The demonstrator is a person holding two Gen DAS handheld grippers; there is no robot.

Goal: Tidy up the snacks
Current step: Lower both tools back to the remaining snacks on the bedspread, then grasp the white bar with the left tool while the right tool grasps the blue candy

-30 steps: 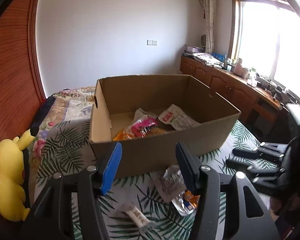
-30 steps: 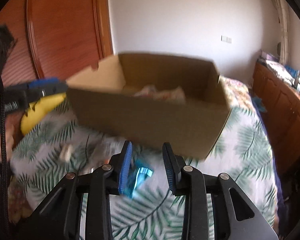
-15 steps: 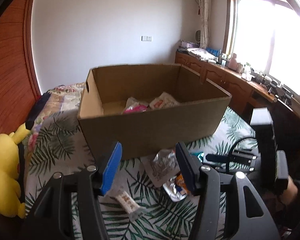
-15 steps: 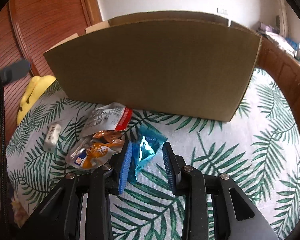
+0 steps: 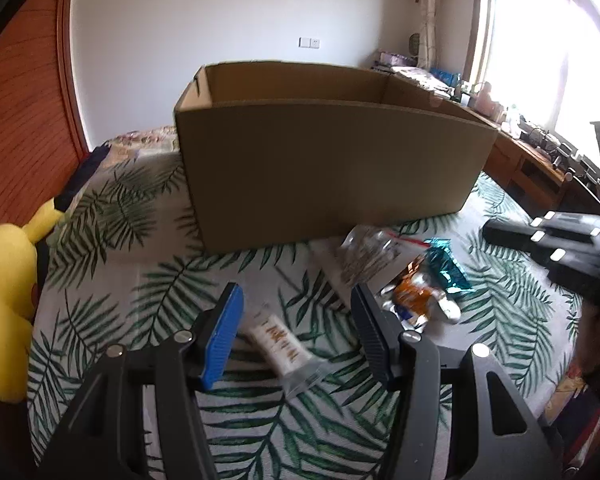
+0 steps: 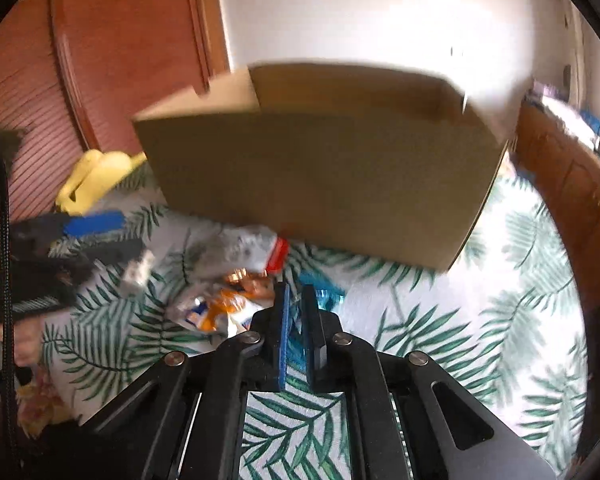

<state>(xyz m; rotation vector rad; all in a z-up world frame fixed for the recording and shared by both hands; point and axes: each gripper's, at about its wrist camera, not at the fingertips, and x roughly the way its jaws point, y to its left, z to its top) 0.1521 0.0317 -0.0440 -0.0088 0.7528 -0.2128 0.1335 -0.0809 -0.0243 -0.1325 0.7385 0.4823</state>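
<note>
Left gripper (image 5: pixel 296 336) spread wide around a white snack bar (image 5: pixel 281 343) — not touching. Right gripper (image 6: pixel 296 312) pinched on a teal wrapper (image 6: pixel 327 297) — cardboard box (image 6: pixel 320 176) just ahead.

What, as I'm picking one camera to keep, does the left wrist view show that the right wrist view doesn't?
Only the left wrist view shows the bright window and the white snack bar lying between the open left gripper's fingers. Only the right wrist view shows the right gripper nearly shut on the teal packet, and the person's hand. Both show the cardboard box, yellow plush, orange packet and leaf-print bedspread.
</note>
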